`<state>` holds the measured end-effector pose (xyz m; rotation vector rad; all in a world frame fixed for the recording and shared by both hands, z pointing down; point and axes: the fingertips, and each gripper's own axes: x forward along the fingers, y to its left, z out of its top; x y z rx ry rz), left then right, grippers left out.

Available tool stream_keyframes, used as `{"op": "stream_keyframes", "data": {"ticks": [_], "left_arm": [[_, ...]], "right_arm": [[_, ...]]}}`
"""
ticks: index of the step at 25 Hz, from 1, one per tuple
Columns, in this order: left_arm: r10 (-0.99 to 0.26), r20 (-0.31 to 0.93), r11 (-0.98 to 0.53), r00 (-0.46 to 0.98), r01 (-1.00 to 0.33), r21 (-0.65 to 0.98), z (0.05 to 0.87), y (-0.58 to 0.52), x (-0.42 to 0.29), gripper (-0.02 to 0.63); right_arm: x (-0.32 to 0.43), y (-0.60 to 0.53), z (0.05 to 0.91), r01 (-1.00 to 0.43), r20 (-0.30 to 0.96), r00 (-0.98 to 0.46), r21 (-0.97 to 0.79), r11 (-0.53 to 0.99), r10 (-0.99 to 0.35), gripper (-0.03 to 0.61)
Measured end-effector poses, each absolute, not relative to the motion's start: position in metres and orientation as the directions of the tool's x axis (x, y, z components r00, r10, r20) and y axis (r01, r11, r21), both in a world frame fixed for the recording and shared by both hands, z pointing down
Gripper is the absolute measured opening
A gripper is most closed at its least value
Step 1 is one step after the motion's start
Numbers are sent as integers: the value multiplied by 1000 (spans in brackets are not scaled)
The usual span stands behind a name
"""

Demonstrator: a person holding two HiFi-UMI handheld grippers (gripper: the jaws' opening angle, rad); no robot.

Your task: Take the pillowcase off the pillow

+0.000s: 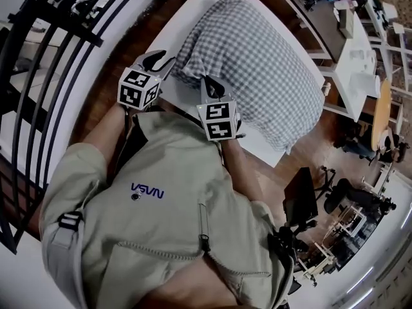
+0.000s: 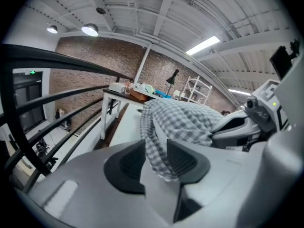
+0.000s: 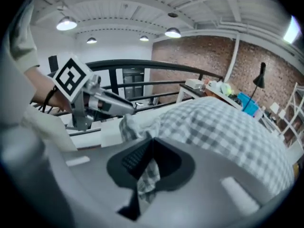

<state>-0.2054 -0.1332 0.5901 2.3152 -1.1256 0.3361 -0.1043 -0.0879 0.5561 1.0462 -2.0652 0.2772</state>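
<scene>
Gripping near end of pillowcase point(image 3: 223, 127) is step in hand; cover not yet drawn off.
- White table point(image 1: 267, 148): runs centre to upper middle of head view.
- Pillow point(image 1: 257, 76): lies on table, upper centre, fully inside checked cover.
- Next move, as judged: left tongs need firm pinch, then both pull cover toward lower frame, pillow left behind.
- Right gripper point(image 3: 149, 163): angled down at near edge, jaws pressed together on cover's hem.
- Left gripper point(image 2: 156, 156): at near left corner, jaws part-spread, cloth fold between pads, not clamped.
</scene>
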Motion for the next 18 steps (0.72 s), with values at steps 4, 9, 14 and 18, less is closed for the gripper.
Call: {"op": "stream_keyframes", "data": {"ticks": [4,9,14,18], "left_arm": [[-477,481,-648,735,-665,372,603,-116,-162,143],[-284,455,-729,844,-498,469,605,-89,-125,104],[-218,444,-764,869,-435,476,604,-84,-108,9],[-293,447,-786,845,-479,391,593,-100,-114,6]], "right_arm": [[-91,-80,550,-792,701,-369,105,601,-610,14],[-82,-72,555,-807,677,-382,88,584,-629,14],[-81,-72,552,-796,656,-419,67,602,-627,14],[-71,-75,542,-811,635,-416,64,582,-651,14]]}}
